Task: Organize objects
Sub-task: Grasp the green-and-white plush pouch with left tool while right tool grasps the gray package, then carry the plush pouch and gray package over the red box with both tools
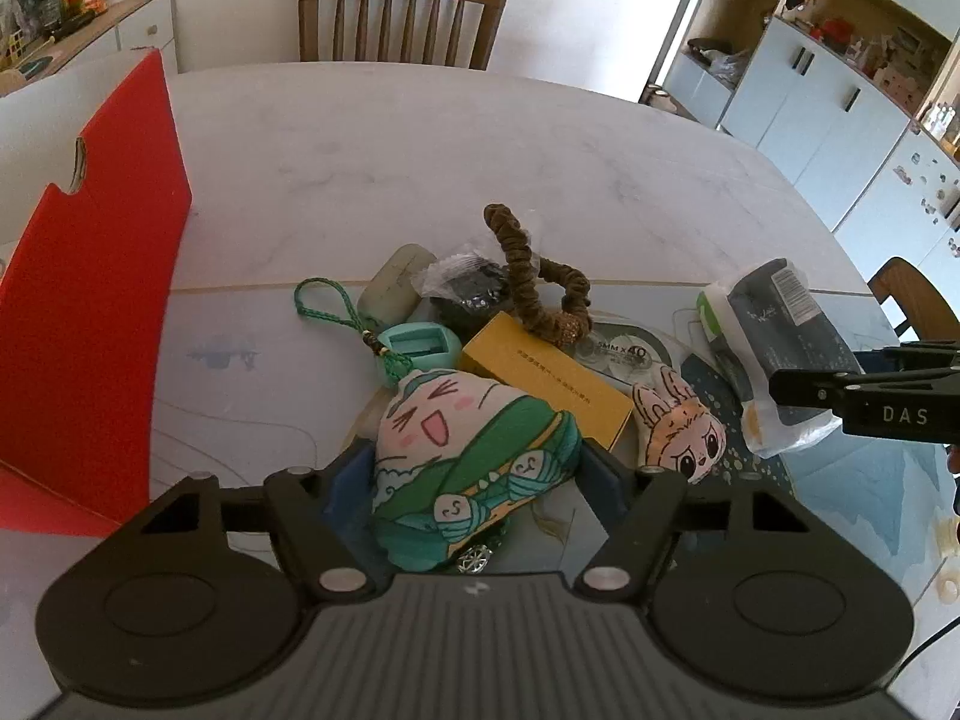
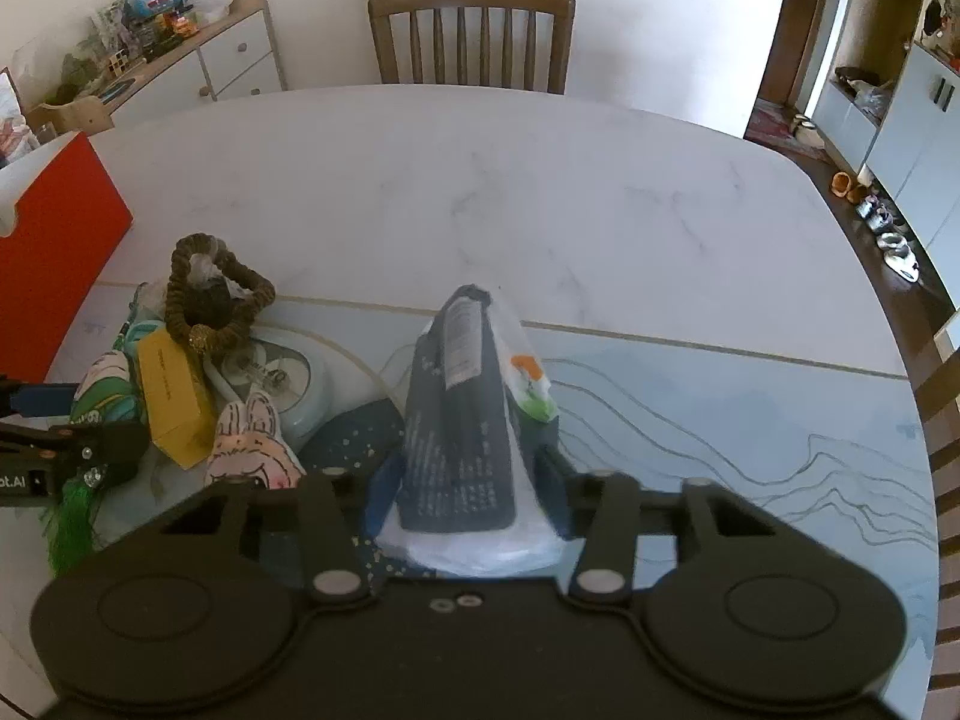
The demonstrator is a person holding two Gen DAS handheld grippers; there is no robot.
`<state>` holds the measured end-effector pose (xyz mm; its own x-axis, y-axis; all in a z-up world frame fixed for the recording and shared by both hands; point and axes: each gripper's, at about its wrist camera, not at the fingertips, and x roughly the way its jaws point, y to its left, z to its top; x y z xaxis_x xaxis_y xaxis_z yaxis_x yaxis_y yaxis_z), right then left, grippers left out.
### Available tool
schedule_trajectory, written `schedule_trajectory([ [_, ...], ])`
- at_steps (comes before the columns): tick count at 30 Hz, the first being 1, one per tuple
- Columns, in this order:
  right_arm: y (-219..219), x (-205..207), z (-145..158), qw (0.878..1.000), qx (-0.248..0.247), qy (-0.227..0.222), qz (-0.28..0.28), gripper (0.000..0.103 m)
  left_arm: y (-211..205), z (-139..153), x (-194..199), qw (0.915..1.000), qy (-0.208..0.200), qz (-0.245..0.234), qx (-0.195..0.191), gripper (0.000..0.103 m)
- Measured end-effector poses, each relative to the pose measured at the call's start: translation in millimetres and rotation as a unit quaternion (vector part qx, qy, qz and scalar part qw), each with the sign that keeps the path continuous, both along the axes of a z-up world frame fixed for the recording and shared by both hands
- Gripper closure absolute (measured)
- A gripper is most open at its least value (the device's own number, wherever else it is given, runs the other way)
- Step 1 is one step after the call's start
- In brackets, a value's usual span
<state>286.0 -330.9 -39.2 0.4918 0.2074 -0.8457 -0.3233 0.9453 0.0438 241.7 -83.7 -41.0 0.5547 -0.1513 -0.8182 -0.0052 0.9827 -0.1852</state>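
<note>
My left gripper [image 1: 474, 468] is shut on a green and white plush charm [image 1: 468, 456] with a smiling face and a green cord loop [image 1: 327, 306]. My right gripper [image 2: 465, 468] is shut on a dark packet in a clear plastic bag [image 2: 459, 420]; it also shows in the left wrist view [image 1: 780, 336]. A pile lies between them: a yellow box [image 1: 546, 378], a brown scrunchie [image 1: 534, 276], a rabbit-eared plush [image 1: 678, 426], a teal case [image 1: 420, 348], a grey pebble-shaped case [image 1: 396, 288] and a dark wrapped packet [image 1: 468, 288].
A red box [image 1: 90, 312] stands open at the table's left edge. A blue patterned mat [image 2: 720, 408] covers the near part of the white marble table [image 2: 480, 192]. A wooden chair [image 2: 471, 36] stands at the far side. Cabinets line the room's left and right.
</note>
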Motion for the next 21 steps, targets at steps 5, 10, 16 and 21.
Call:
schedule_trajectory([
  [5, 1.4, -2.7, 0.1, 1.0, -0.003, -0.001, -0.003, 0.069, 0.1, 0.4, 0.2, 1.0, 0.002, 0.0, 0.0, 0.036],
  [10, 0.5, -7.7, 1.9, 1.0, 0.006, -0.004, -0.012, 0.079, 2.5, 2.3, -2.2, 1.0, 0.0, 0.001, -0.008, 0.038],
  [16, -0.3, -19.3, 11.7, 1.0, 0.017, -0.011, -0.011, 0.08, 3.9, 6.8, -9.8, 0.9999, -0.011, -0.001, -0.012, 0.039],
  [21, 0.3, -32.9, 26.2, 0.999, 0.029, -0.018, -0.01, 0.08, 4.0, 18.3, -21.0, 0.9997, -0.022, -0.005, -0.013, 0.039],
])
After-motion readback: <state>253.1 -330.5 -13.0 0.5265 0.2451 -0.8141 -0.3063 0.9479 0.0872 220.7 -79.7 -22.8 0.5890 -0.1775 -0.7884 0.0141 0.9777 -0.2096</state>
